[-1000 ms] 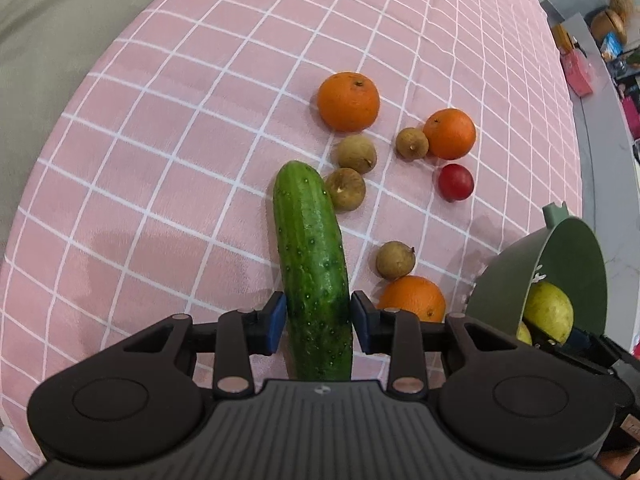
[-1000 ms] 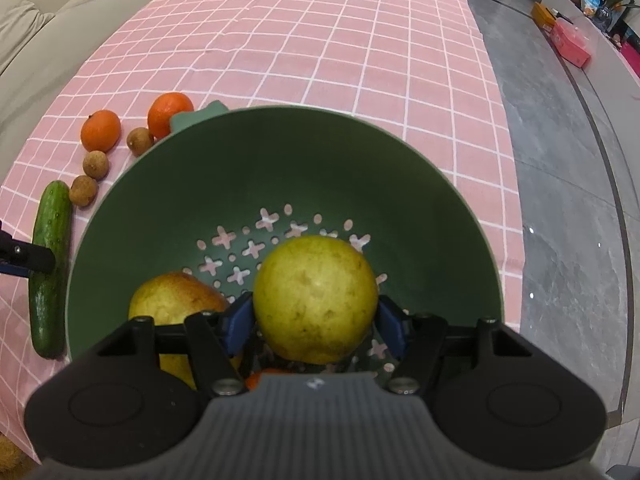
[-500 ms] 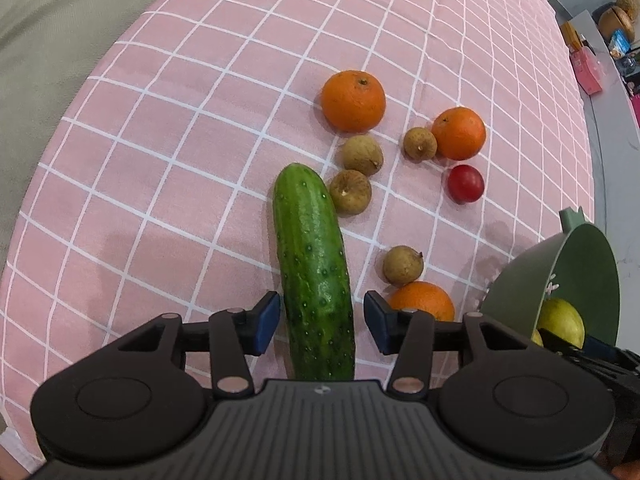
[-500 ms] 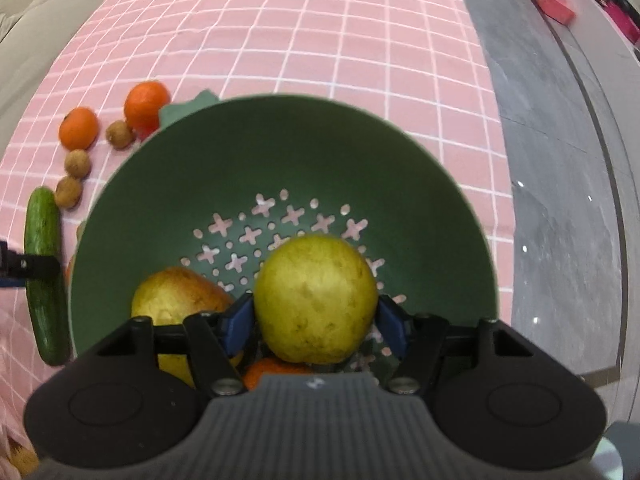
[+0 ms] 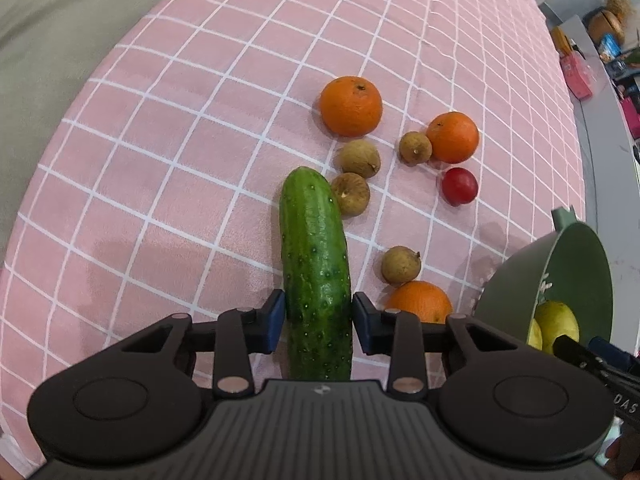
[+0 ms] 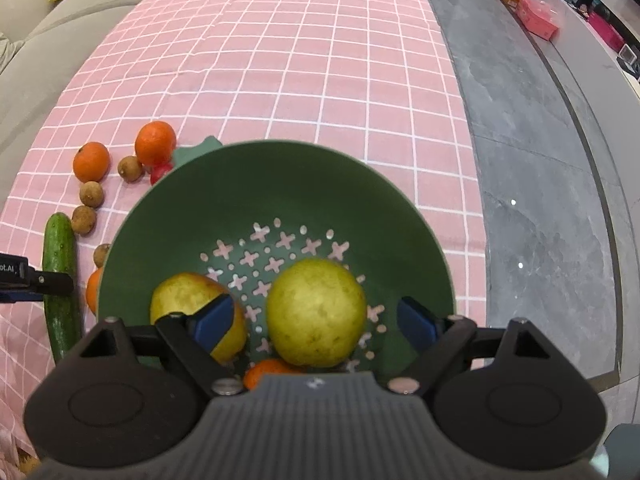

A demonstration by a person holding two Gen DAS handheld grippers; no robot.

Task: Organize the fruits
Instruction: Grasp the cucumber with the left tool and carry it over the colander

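Observation:
A green cucumber point(image 5: 316, 264) lies on the pink checked cloth; my left gripper point(image 5: 318, 322) is shut on its near end. It also shows in the right wrist view point(image 6: 60, 280). A green colander point(image 6: 280, 184) holds two yellow-green pears point(image 6: 316, 312) point(image 6: 180, 300) and an orange point(image 6: 264, 372). My right gripper point(image 6: 316, 322) is open over the colander, its pads apart from the pear between them. Loose oranges point(image 5: 351, 106) point(image 5: 453, 137) point(image 5: 418, 300), several brown longans point(image 5: 360, 158) and a red cherry tomato point(image 5: 460, 186) lie beyond the cucumber.
The colander point(image 5: 568, 272) stands at the table's right edge in the left wrist view. Grey floor point(image 6: 540, 160) lies right of the table, a beige sofa point(image 6: 48, 40) on the left. A pink box point(image 6: 538, 20) sits on a far counter.
My left gripper opened slightly, then closed on the cucumber again. My right gripper opened and let go of the pear, which now rests in the colander.

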